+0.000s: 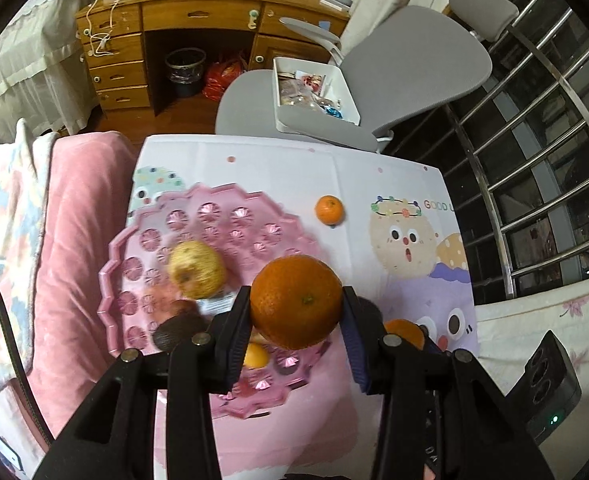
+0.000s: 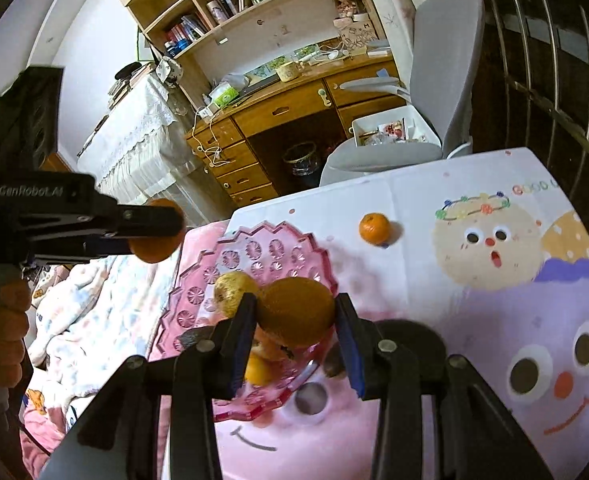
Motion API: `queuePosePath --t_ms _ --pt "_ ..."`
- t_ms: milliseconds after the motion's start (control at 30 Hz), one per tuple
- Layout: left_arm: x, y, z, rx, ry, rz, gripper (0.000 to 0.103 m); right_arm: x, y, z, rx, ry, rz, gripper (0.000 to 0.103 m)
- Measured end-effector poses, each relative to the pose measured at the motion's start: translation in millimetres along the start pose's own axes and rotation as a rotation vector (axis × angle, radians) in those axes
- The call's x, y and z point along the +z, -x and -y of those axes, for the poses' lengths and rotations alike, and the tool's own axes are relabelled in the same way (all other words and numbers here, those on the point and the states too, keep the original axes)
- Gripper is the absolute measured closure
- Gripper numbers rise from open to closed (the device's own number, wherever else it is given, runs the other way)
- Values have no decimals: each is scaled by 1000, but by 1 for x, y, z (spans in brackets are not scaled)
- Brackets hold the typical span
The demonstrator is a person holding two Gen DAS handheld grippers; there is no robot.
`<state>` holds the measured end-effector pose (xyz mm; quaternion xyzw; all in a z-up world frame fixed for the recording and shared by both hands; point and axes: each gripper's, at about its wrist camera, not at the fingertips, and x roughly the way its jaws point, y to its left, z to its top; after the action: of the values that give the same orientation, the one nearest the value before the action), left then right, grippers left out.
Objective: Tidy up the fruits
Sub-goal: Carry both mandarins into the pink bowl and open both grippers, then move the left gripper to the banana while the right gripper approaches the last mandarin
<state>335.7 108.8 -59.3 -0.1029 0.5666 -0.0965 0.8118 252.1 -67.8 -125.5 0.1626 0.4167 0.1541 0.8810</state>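
My left gripper (image 1: 296, 300) is shut on a large orange (image 1: 294, 312), held in the air above the pink plate's (image 1: 134, 240) right side. The plate holds a yellow fruit (image 1: 196, 268), a dark fruit (image 1: 172, 334) and a small yellow-orange one (image 1: 256, 356). A small tangerine (image 1: 329, 210) lies on the cartoon tablecloth (image 1: 374, 176) beyond the plate. My right gripper (image 2: 295, 304) is shut on a brownish-orange fruit (image 2: 298, 316) over the plate's (image 2: 270, 248) near edge. In the right wrist view the left gripper (image 2: 154, 232) hangs high at the left with its orange (image 2: 154, 252).
A grey chair (image 1: 406, 68) carrying a white tray (image 1: 350, 92) of odds and ends stands behind the table. Further back is a wooden desk (image 1: 198, 12). Metal railings (image 1: 534, 160) run along the right, pink bedding (image 1: 78, 208) along the left. A black device (image 1: 550, 392) lies at the right.
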Motion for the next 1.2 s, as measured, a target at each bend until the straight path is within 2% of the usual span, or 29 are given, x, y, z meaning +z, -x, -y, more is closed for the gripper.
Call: queuePosePath --t_ms 367,833,1000,1200 --pt "-15 11 -66 -7 5 14 62 -26 -20 -31 -6 -78 -47 63" --pt "-26 -16 -123 -9 29 -36 62 -49 -51 -55 -21 -143 -123 63" --pt "-32 -20 -129 -27 29 -39 46 -54 -55 -60 -42 -143 -149 62" --pt "-42 -13 -122 -37 23 -22 37 -54 -45 -55 -45 -157 -153 59"
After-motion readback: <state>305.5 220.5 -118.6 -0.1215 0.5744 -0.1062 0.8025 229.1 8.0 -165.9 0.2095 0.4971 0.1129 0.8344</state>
